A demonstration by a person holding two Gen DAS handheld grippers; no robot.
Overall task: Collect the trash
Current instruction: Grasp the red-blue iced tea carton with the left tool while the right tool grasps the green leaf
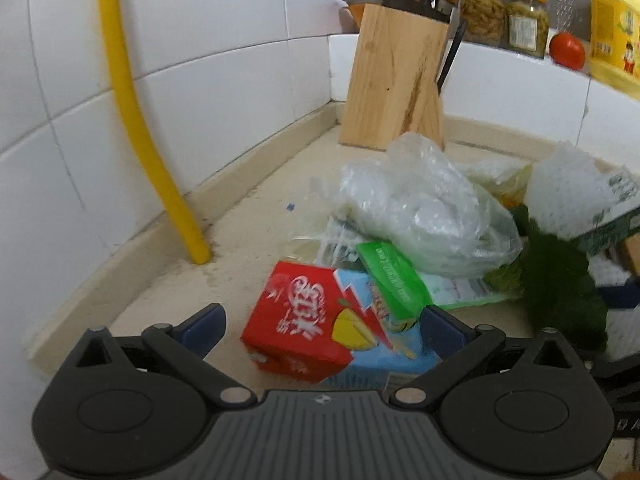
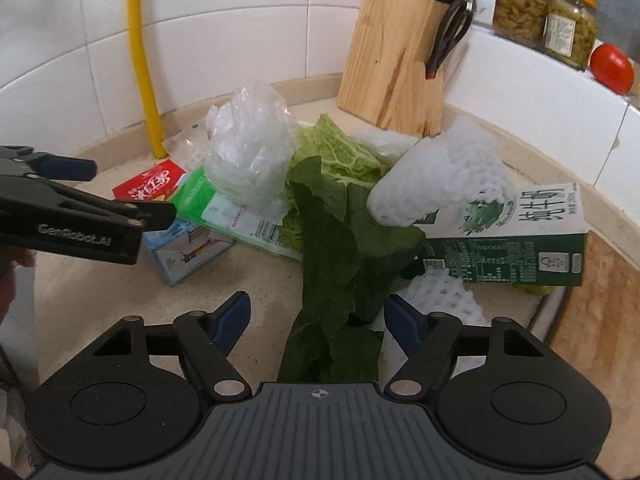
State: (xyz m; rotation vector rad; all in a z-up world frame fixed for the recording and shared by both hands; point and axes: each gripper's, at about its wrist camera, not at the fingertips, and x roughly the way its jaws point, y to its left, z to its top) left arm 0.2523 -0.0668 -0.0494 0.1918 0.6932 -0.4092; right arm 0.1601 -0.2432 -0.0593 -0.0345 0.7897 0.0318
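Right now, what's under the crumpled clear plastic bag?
The clear plastic bag rests on a green-and-white wrapper and the edge of pale cabbage leaves. Anything beneath its middle is covered.

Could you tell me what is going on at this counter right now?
A person with a gripper in each hand is clearing a pile of trash from the kitchen counter. The left gripper is open around a red and blue carton. The right gripper is open with a dark green leaf between its fingers. A plastic bag, a green milk carton and white foam netting lie untouched.
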